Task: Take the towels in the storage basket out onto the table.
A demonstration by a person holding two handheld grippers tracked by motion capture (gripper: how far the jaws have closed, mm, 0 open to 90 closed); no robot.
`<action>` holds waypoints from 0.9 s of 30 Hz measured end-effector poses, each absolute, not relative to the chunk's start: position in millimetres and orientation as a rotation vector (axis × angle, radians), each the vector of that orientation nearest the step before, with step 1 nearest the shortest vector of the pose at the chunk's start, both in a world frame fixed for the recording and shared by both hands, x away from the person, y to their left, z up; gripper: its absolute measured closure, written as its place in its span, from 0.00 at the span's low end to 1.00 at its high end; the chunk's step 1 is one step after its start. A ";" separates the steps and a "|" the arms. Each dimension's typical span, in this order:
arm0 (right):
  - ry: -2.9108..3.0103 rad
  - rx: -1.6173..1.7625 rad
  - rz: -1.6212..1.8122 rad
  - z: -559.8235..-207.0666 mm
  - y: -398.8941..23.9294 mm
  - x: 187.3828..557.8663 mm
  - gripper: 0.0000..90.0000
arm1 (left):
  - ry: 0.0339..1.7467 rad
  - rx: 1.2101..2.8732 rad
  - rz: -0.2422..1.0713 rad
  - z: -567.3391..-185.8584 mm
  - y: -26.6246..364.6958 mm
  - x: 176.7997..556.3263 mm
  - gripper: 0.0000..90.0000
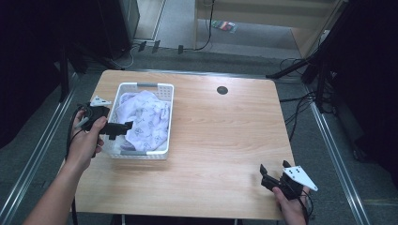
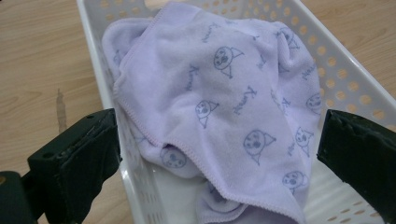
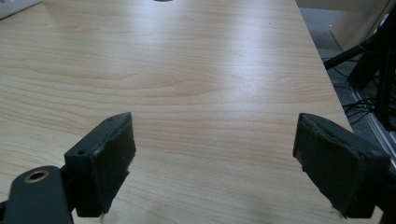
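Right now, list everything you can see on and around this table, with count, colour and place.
Light wooden table: one, centre of the high view.
White perforated plastic basket: one, left part of the table.
Lilac towel with small printed faces: one, crumpled inside the basket.
Round black grommet hole: one, far middle of the tabletop.
Black cables: several, on the grey floor to the right.
Left gripper: black, open, at the basket's left rim over the towel.
Right gripper: black, open, near right corner of the table.
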State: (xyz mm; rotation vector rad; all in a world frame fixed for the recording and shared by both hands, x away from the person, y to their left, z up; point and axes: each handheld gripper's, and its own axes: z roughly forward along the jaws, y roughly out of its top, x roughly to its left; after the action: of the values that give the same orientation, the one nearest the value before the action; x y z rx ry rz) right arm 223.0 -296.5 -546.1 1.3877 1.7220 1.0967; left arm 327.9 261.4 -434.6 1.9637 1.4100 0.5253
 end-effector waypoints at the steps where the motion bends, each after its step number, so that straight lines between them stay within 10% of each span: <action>1: 1.722 1.386 1.097 -546.1 -296.7 222.9 0.15 | 1.408 1.975 0.506 -434.2 256.6 332.1 0.00; 27: 1.725 1.373 1.105 -546.2 -296.9 222.6 0.15 | 1.507 2.074 0.368 -453.0 234.5 386.2 0.00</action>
State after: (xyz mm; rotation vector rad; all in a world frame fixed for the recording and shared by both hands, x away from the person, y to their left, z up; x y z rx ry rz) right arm 222.6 -296.9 -546.2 1.3728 1.7253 1.1047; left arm 386.2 234.5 -453.0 2.0743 1.5067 0.3679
